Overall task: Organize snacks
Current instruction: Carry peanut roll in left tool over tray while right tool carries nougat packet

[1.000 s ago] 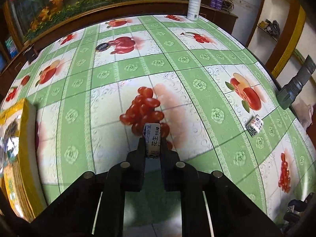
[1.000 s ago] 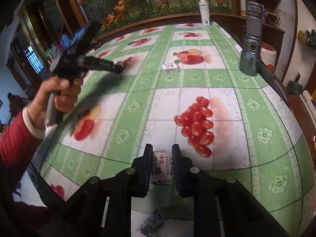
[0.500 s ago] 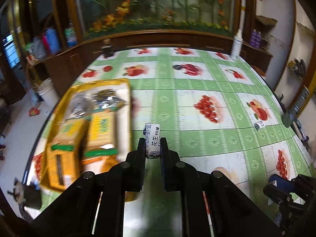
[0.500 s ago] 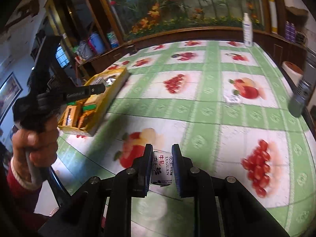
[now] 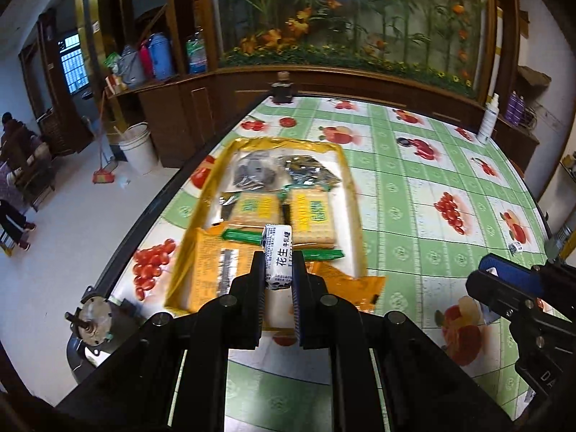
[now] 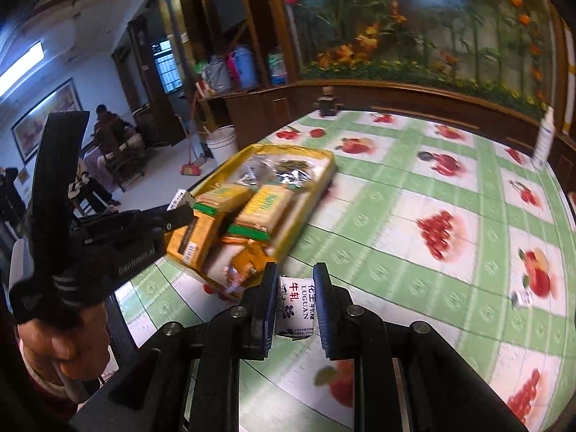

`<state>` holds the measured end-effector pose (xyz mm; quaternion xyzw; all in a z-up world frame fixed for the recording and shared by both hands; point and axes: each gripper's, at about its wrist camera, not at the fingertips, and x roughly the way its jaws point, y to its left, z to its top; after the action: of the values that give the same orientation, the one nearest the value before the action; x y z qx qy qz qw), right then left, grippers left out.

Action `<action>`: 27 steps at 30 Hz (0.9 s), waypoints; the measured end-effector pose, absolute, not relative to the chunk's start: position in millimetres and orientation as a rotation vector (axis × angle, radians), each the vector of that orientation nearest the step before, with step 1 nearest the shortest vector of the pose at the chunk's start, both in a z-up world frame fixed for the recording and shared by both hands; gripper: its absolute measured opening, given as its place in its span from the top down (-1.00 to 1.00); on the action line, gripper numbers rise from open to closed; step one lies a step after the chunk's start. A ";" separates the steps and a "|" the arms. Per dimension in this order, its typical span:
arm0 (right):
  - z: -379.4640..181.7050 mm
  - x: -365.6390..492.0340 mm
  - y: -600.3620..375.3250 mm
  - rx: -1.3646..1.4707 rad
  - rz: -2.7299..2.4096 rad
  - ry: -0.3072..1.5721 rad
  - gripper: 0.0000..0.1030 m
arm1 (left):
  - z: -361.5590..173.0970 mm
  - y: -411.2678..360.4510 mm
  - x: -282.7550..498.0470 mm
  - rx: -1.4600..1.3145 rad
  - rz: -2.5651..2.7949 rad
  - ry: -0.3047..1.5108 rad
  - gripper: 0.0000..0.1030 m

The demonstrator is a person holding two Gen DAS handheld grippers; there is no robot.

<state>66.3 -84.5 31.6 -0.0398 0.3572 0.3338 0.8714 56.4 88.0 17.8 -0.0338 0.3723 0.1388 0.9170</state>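
My left gripper [image 5: 276, 268] is shut on a small white wrapped candy [image 5: 278, 256] and holds it above the near end of a yellow tray [image 5: 348, 180] filled with snack packets. My right gripper [image 6: 295, 289] is shut on another white wrapped candy [image 6: 296, 306] and hovers over the table just right of the tray's near corner [image 6: 284, 248]. The left gripper also shows in the right wrist view [image 6: 180, 212], over the tray's left side. The right gripper shows in the left wrist view [image 5: 504, 291] at the right. A third small candy [image 5: 515, 247] lies on the tablecloth far right; it also shows in the right wrist view [image 6: 522, 298].
The table has a green and white fruit-print cloth [image 5: 414, 187]. A white spray bottle [image 5: 486, 119] stands at the far right corner and a dark jar [image 5: 282, 90] at the far edge. A metal fitting [image 5: 94, 324] sits at the table's left edge. People sit in the room at left.
Both grippers have swung left from the middle of the table to the tray, each still holding its candy. The tray has come into full view.
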 end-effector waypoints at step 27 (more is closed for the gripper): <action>33.7 82.7 -0.4 -0.120 0.767 0.730 0.61 | 14.4 141.5 42.5 -0.156 0.358 0.762 0.79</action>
<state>82.7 -0.4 33.7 -0.0570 0.3481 0.3657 0.8613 42.5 141.5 14.4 -0.0759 0.3696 0.1734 0.9097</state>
